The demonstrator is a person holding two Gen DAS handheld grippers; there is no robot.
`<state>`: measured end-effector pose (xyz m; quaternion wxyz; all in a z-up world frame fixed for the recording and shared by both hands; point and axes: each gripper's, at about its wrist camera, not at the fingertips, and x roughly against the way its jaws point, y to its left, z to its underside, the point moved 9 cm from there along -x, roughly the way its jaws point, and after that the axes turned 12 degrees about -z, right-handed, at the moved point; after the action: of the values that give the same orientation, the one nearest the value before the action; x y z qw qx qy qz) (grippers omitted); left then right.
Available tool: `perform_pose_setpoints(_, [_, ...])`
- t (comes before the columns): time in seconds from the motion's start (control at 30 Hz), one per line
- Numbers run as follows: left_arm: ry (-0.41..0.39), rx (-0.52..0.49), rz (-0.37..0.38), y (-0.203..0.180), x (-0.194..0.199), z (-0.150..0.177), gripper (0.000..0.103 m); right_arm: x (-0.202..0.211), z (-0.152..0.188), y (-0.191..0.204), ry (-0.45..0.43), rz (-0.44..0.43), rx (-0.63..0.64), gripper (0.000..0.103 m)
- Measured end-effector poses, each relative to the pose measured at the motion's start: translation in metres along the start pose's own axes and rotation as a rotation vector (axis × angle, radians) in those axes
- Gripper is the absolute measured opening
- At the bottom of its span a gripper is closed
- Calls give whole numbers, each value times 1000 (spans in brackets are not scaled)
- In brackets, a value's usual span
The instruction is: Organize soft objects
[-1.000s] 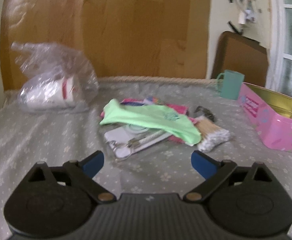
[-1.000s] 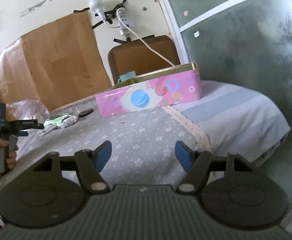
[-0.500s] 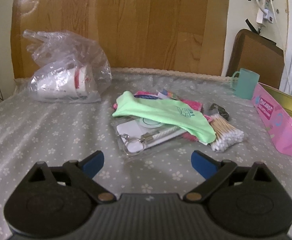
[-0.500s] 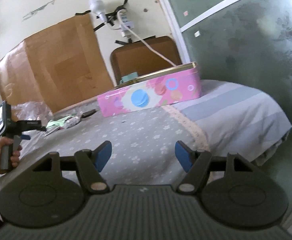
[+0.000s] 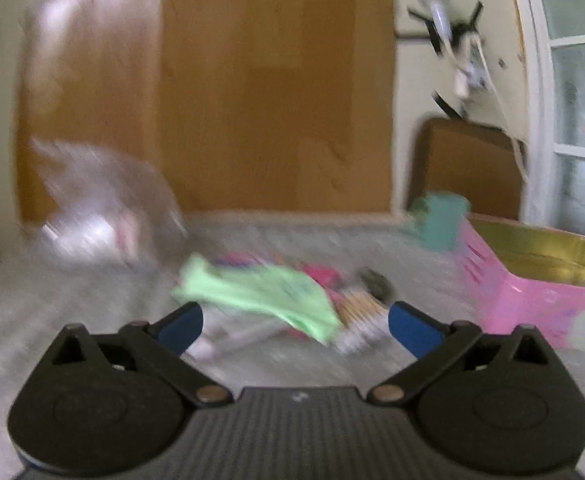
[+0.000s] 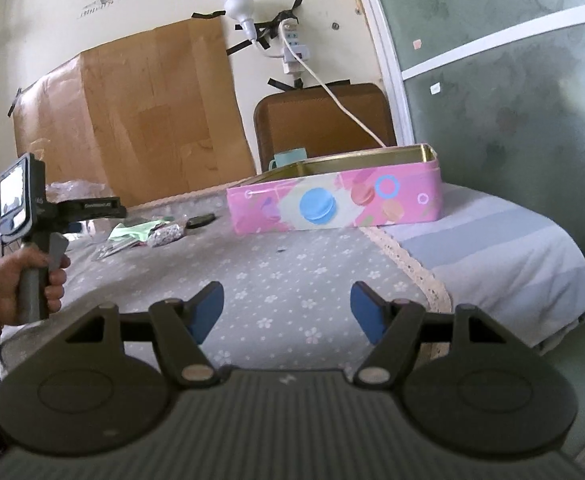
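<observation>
Home bedroom: floral-sheeted bed (image 6: 292, 264)

Both grippers' jaws wide apart, empty.

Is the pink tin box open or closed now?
Open. The pink tin box has no lid on it, and its gold inner wall shows.

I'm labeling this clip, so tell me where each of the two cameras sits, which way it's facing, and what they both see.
Left wrist: sits on the left gripper, jaws open, facing the green cloth pile and cardboard-covered wall; blurred.
Right wrist: sits on the right gripper, jaws open, low over the bedspread, facing the pink tin; the person's left hand shows.
Shared: green cloth, pink tin, teal cup.
</observation>
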<state>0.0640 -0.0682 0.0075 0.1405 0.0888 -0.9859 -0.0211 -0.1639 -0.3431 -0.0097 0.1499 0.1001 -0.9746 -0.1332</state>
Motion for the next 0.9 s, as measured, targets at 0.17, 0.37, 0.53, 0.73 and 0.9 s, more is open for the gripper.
perform_pose_setpoints(0.17, [-113,-36,-122,8,12,0,103,-1,-1,7,1,3,6,72])
perform_pose_setpoints(0.37, [-135,-12,-167,15,19,-1,103,-7,0,10,18,-2,14,72])
perform_pose_setpoints(0.53, [-176,11,-140,19,25,-5,103,-19,-5,13,36,-5,27,72])
perform_pose_setpoints(0.73, [32,71,20,29,-5,0,103,-53,-18,34,72,-34,90,72])
perform_pose_setpoints(0.9, [116,108,50,62,-39,-13,103,-88,-25,61,114,-65,143,72])
